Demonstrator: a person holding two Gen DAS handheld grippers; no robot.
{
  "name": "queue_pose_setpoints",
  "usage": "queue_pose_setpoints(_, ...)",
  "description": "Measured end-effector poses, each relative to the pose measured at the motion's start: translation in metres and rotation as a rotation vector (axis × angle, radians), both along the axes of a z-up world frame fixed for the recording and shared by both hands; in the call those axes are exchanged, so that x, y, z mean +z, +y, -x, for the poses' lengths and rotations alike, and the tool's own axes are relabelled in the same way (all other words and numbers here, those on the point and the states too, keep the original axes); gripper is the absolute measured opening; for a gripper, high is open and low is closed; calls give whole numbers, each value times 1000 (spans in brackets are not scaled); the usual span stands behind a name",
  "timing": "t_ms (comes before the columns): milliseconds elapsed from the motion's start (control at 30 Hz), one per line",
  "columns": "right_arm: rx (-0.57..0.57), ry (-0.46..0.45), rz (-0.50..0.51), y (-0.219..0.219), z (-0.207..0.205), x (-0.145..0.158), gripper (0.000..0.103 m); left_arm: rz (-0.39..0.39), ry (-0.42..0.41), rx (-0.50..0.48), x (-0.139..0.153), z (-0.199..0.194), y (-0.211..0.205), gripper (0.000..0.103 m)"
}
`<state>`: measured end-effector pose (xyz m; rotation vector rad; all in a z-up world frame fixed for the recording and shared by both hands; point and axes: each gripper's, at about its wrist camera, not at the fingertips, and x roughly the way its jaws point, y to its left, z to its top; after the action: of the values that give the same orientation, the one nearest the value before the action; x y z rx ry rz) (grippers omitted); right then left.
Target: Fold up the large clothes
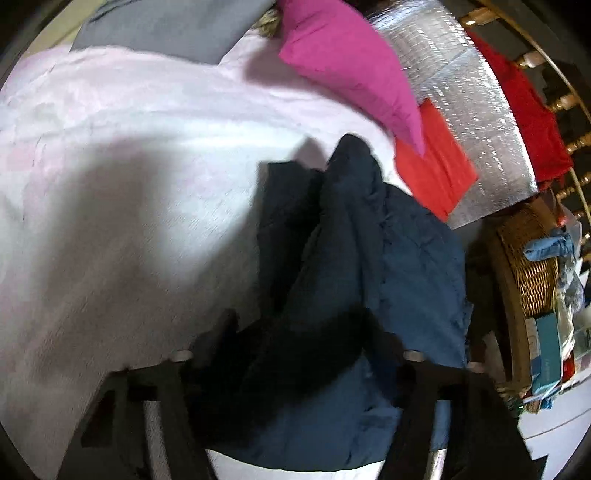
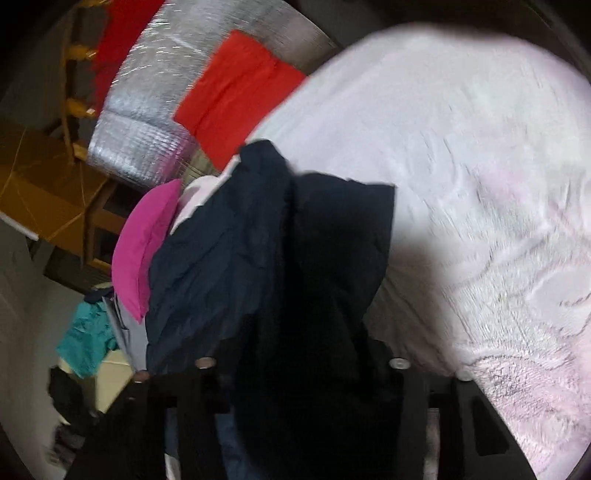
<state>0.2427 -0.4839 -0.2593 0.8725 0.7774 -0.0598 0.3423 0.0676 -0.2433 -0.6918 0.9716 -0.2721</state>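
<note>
A dark navy garment point(image 1: 354, 258) hangs bunched above a pale pink bed cover point(image 1: 129, 166). My left gripper point(image 1: 299, 354) is shut on the garment's edge, and the cloth drapes forward from between its fingers. In the right wrist view the same navy garment point(image 2: 280, 258) hangs in front of the camera. My right gripper point(image 2: 303, 369) is shut on it, its fingertips buried in dark cloth. The pink cover point(image 2: 461, 184) lies below and to the right.
A magenta cloth point(image 1: 351, 62) and a folded red cloth point(image 1: 432, 162) lie on a silver quilted mat point(image 1: 476, 122). A wicker basket point(image 1: 532, 258) with clutter stands at the right. A grey cloth point(image 1: 166, 26) lies far back. A teal cloth point(image 2: 88, 339) sits low left.
</note>
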Motion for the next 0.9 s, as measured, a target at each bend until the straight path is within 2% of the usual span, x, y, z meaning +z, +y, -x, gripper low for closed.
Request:
queue_pose_setpoints(33,2,-24,20,4,2,7,45,22,-16,-19,2,-1,-2,44)
queue_pose_setpoints(67,9,-53,44,10,3,15,45,16,-22,-26,4,0,-5,44)
queue_pose_setpoints(133,20,-69,120,17,4,21,45,-127,-11,-33,4,-1,-16,49)
queue_pose_setpoints(167,20,-41,151,18,0,16,45,-148,7,-30,0,-2,-19,50)
queue_pose_setpoints(200,14,3,155,17,-4,7,45,-135,13,-23,-2,-1,-15,51)
queue_pose_setpoints(233,0,48,136,13,-7,-4,47,-119,18,-12,-2,0,-13,51)
queue_pose_setpoints(267,-10,54,97,8,-6,-9,48,-113,20,-5,0,0,-11,51)
queue_pose_setpoints(367,-32,26,56,2,4,3,53,-128,17,23,7,8,-7,52)
queue_pose_setpoints(400,-51,11,52,1,12,9,68,-136,4,29,12,12,-9,52)
queue_pose_setpoints(433,-67,-1,52,1,18,13,77,-142,-10,34,19,16,-11,52)
queue_pose_setpoints(467,-92,-28,54,0,30,20,77,-143,-25,38,25,26,-8,53)
queue_pose_setpoints(567,-125,-102,50,-3,59,36,77,-157,-79,79,43,51,-11,68)
queue_pose_setpoints(633,-128,-148,7,-2,76,42,77,-148,-128,82,52,74,-16,76)
queue_pose_setpoints(700,-110,-183,-48,0,91,43,78,-131,-161,48,58,92,-25,77)
queue_pose_setpoints(767,-74,-191,-103,7,100,38,79,-63,-160,-24,55,104,-36,78)
queue_pose_setpoints(833,-50,-174,-174,18,102,27,81,-42,-141,-89,48,110,-50,80)
queue_pose_setpoints(900,-19,-144,-254,30,101,12,81,6,-71,-120,32,105,-57,80)
